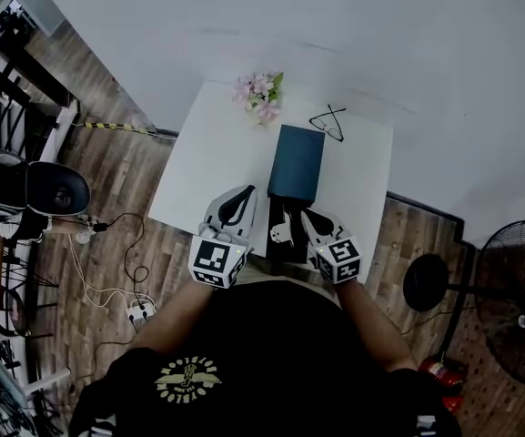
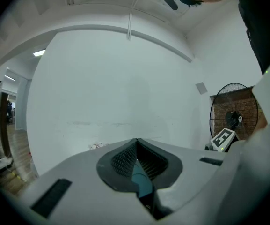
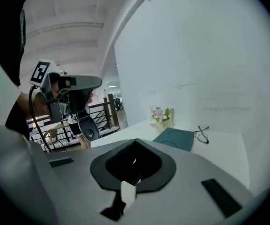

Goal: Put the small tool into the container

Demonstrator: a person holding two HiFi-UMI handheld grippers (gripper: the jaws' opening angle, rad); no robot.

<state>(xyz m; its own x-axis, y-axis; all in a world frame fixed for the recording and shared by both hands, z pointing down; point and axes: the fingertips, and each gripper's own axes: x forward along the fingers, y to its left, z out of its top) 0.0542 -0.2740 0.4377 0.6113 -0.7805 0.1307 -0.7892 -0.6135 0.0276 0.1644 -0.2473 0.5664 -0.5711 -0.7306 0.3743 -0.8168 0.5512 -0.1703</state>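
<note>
Wood floor (image 1: 107, 176) and a power strip (image 1: 138, 312) on the left, then the white tabletop (image 1: 198, 153) against a plain wall (image 1: 335, 25). Left tongs (image 2: 136, 142) are pressed together. The small tool (image 1: 282, 234) lies on a dark patch just before the teal container (image 1: 296, 160) — right between both tongs. Right tongs (image 3: 135, 142) are closed too — and a fan (image 1: 517, 299) stands far right.

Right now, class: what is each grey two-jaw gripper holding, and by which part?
Nothing. The left gripper and right gripper are both shut, with nothing between their jaws.
</note>
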